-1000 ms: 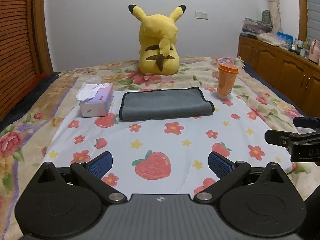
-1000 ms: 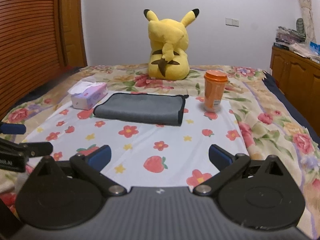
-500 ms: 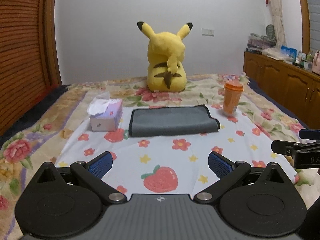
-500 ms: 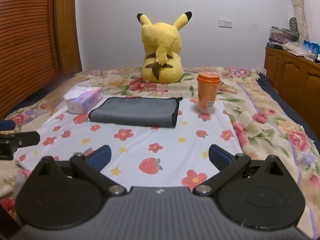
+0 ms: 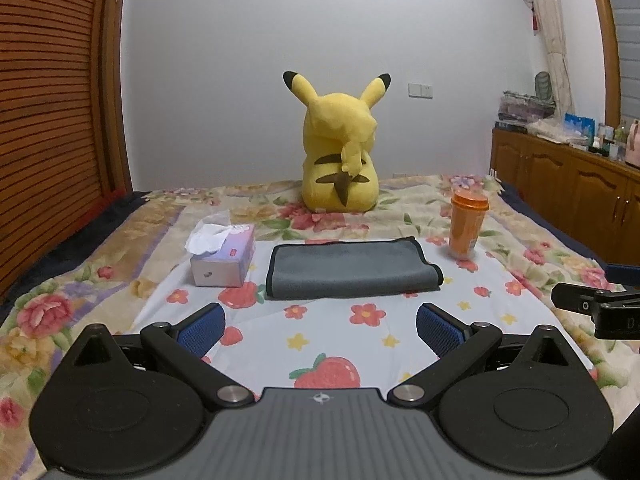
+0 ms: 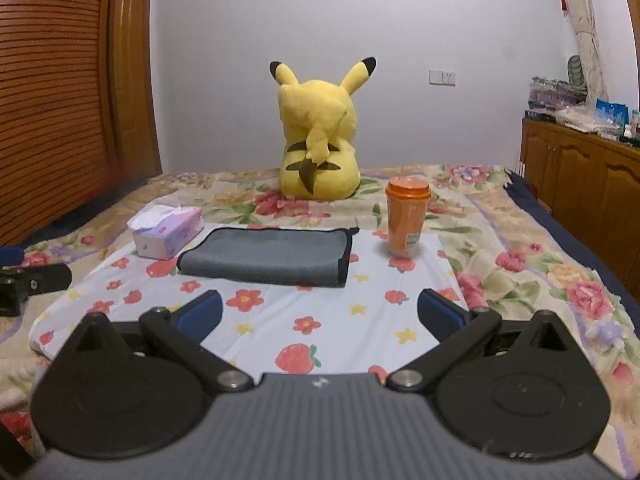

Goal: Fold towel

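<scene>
A grey towel with black trim [image 5: 352,270] lies folded flat on the white strawberry-print sheet [image 5: 320,344], also in the right wrist view [image 6: 268,256]. My left gripper [image 5: 320,330] is open and empty, well short of the towel. My right gripper [image 6: 320,314] is open and empty, also short of it. Each gripper shows at the other view's edge: the right one in the left wrist view [image 5: 592,308], the left one in the right wrist view [image 6: 32,280].
A tissue box [image 5: 222,256] stands left of the towel and an orange cup [image 5: 466,226] right of it. A yellow plush toy [image 5: 340,160] sits behind. A wooden cabinet [image 5: 580,196] runs along the right and a slatted wooden wall [image 5: 52,120] on the left.
Both grippers have pulled back and tilted up, so the towel and bed sit lower and farther in view. Jaws stay open. The towel has not moved.
</scene>
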A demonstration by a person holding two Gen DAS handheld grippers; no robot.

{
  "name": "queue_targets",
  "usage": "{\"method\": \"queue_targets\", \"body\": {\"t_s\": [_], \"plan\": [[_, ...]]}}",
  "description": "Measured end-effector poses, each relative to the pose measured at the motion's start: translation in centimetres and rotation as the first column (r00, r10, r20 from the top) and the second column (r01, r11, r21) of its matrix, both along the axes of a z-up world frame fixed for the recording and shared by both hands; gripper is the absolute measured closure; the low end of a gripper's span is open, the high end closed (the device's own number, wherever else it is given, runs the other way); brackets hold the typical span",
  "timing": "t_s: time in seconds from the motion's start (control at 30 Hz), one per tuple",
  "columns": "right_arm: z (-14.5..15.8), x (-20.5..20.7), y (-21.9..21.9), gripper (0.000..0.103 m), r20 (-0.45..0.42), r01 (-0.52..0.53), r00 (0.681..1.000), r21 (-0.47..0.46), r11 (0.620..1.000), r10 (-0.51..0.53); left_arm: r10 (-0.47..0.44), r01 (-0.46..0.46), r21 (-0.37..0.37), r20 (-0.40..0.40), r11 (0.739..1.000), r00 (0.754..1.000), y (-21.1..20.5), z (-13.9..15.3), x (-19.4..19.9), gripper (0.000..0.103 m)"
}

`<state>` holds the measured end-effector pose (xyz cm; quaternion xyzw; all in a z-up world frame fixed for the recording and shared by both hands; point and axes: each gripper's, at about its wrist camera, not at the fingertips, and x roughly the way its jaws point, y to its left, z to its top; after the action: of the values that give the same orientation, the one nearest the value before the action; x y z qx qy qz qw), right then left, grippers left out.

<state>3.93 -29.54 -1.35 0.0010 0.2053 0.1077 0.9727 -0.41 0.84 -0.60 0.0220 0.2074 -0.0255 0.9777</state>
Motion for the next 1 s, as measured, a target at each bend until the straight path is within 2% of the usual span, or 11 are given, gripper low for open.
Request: {"method": "queue_targets", "body": {"t_s": [0.6, 1.0], "plan": [[0.7, -1.2, -0.8, 0.0, 0.095, 0.016, 0.995, 0.03, 0.999, -0.019, -0.009, 0.007, 0.026, 0.093, 1.0, 0.996, -0.3, 0.8, -1.2, 0.0], [0.9, -1.5, -1.4, 0.0, 0.119, 0.043, 0.992, 0.053, 0.998, -0.049, -0.012, 0.008, 0.033, 0.1, 0.999, 0.995, -0.4, 0.8, -1.4, 0.0]]}}
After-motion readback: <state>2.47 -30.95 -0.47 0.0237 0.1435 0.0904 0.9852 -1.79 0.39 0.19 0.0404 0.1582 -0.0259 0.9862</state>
